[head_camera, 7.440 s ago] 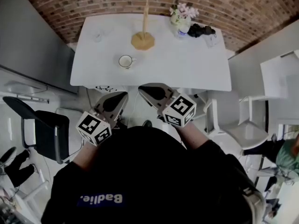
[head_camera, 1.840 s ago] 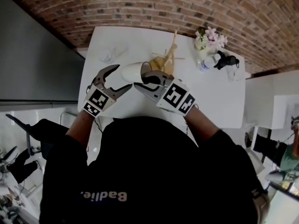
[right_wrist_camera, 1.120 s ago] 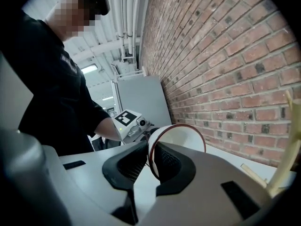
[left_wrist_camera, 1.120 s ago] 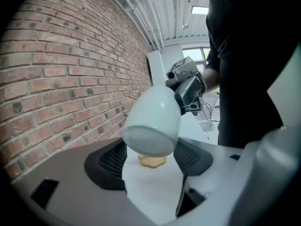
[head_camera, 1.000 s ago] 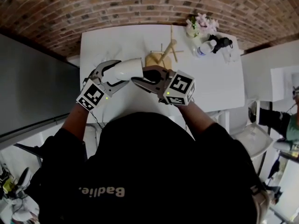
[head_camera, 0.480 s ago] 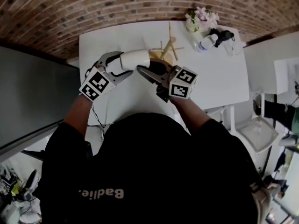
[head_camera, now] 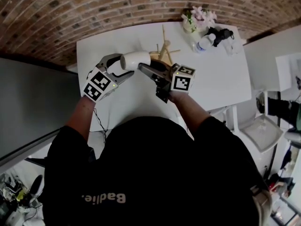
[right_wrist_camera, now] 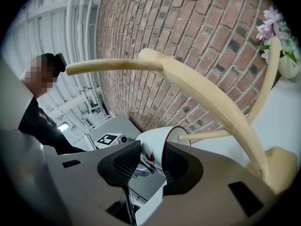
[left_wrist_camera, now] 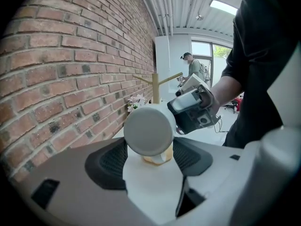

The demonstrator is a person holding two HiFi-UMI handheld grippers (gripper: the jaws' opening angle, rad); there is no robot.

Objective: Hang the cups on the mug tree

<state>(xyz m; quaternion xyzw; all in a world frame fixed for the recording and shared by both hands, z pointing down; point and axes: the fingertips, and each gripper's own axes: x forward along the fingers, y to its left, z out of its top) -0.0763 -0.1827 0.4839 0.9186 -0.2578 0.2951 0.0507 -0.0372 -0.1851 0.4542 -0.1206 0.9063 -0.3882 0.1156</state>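
- Head view: the person's dark top fills the lower frame and hides the near edge of the tabletop (head_camera: 216, 79). One white cup (head_camera: 136, 59) is held on its side above the tabletop, just left of the one mug tree (head_camera: 163, 46). The left gripper (head_camera: 123, 66) clamps it, and the right gripper (head_camera: 146, 69) meets it from the right. Bare tabletop lies right of and below the tree. A flower vase (head_camera: 197, 19) and a bottle (head_camera: 204, 44) crowd the upper right corner.
- Left gripper view: the left gripper (left_wrist_camera: 149, 145) has its fingers pressed on both sides of the cup (left_wrist_camera: 148, 128). The cup's base faces the camera and its mouth is hidden. It covers part of the mug tree (left_wrist_camera: 155, 86).
- Right gripper view: the fingers of the right gripper (right_wrist_camera: 151, 166) have just been opening. The rim of the cup (right_wrist_camera: 151, 140) stands between them, unpinched. The fingers hide most of it. The mug tree (right_wrist_camera: 211, 98) is cut off at the right.
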